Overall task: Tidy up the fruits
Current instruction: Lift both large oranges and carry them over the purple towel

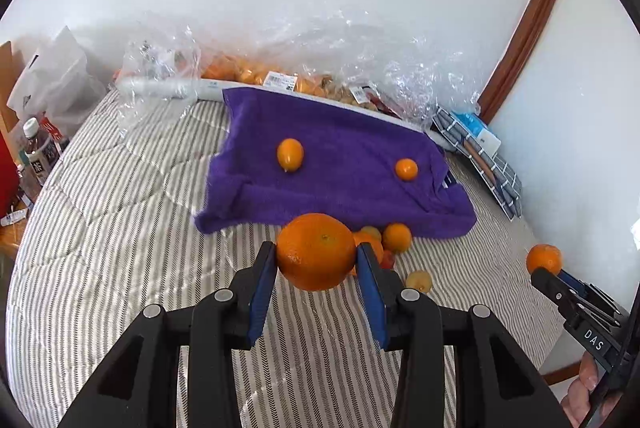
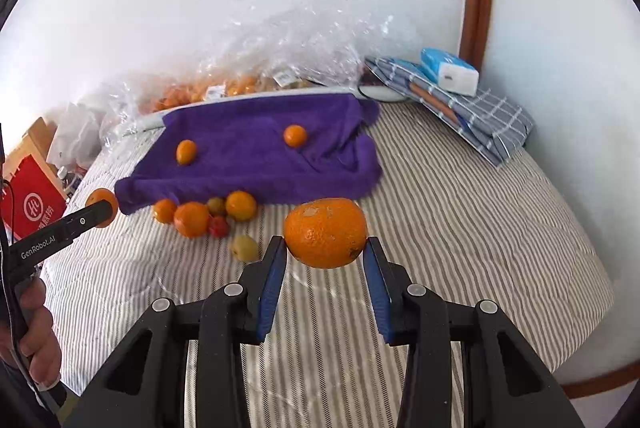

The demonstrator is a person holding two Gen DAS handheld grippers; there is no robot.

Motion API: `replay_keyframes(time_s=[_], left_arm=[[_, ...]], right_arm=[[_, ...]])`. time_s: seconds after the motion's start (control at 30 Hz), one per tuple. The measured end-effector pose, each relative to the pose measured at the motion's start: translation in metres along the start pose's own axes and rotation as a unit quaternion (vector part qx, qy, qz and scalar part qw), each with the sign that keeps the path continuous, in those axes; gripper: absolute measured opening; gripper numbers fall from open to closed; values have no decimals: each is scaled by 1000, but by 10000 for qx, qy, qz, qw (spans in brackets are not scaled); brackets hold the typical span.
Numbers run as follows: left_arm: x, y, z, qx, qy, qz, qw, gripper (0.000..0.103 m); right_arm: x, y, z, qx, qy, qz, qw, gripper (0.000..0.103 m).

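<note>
Above a quilted striped mattress (image 1: pixel 120 228), the left tongs (image 1: pixel 316 256) pinch a round dimpled orange (image 1: pixel 316 252), the right tongs (image 2: pixel 325 244) a scuffed orange (image 2: pixel 325 232), loose fruit (image 2: pixel 208 220) beside a fuzzy purple towel (image 1: pixel 340 156).

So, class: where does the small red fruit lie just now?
In the right wrist view the small red fruit lies on the striped bedcover, in the loose fruit cluster before the purple towel, touching an orange.

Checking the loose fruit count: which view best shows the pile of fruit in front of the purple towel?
The right wrist view: the fruit pile lies unobstructed beside the purple towel. In the left wrist view, the left gripper and its orange hide most of it.
</note>
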State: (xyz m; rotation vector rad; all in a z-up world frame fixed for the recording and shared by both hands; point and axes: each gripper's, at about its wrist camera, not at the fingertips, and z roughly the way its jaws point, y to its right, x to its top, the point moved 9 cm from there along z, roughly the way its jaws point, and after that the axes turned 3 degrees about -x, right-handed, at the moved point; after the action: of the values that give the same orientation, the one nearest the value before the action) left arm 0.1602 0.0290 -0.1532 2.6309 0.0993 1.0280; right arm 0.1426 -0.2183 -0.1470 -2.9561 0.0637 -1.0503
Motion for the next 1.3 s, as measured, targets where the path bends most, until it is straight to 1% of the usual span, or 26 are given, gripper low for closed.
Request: replay_keyframes(time_s=[0.3,0.47,0.63,0.83,0.93,1.1,1.3], left_arm=[[22,-3,-6,42,51,-97,9999,38],[38,-2,-2,73,65,-119,9999,38],[53,-4,9,106,83,-170,9998,38],[69,-17,24,208,89,-277,9994,38],[76,-24,35,222,110,-322,9992,38],[80,-30,61,253,-32,-313,9992,38],[80,-41,91,377,-227,-299,9986,38]], right_arm=[[23,-27,6,184,2,-181,9997,40],[40,-29,13,258,8,-150,9996,40],[56,-30,25,209,2,-166,9996,40],[76,-25,40,165,43,-201,9997,40],[84,-19,52,145,8,-177,9997,40],[93,-20,78,72,-117,-250,9996,40],[87,-33,124,-5,-442,-482,9979,40]])
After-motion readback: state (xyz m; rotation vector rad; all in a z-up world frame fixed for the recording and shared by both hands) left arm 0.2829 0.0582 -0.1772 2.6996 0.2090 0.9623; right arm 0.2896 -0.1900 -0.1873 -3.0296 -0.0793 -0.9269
